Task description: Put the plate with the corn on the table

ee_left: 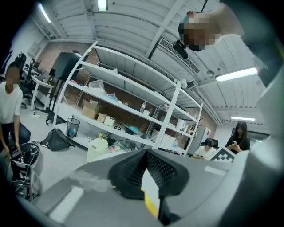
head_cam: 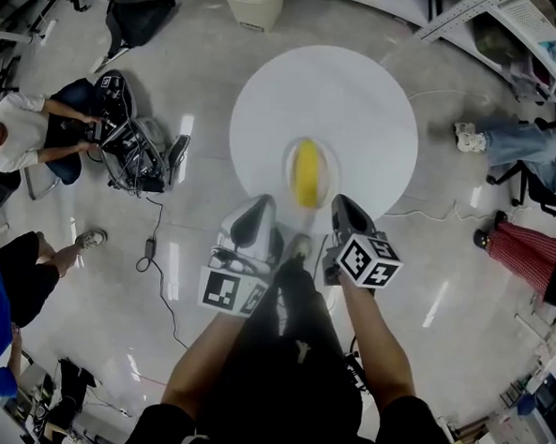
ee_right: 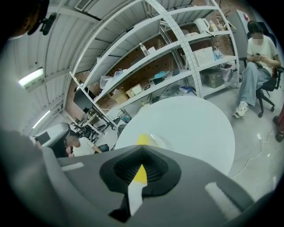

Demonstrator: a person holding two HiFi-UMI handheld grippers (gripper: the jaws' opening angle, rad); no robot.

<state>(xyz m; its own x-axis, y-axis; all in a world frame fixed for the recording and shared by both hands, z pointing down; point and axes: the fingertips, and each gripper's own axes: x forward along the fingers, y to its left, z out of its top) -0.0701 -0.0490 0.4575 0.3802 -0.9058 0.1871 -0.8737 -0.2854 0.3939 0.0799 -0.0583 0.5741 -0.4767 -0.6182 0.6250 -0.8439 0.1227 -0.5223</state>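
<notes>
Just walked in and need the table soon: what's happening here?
A person holds a gripper in each hand. The left gripper and right gripper each pinch the near rim of the plate carrying the corn, over the near edge of the round white table. Whether the plate rests on it or hovers is unclear.

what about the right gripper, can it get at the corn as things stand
Probably yes, but not at once. The corn lies bare on the plate just ahead of the right gripper, nothing over it. Its jaws look closed on the plate's rim, so it would have to let go.
</notes>
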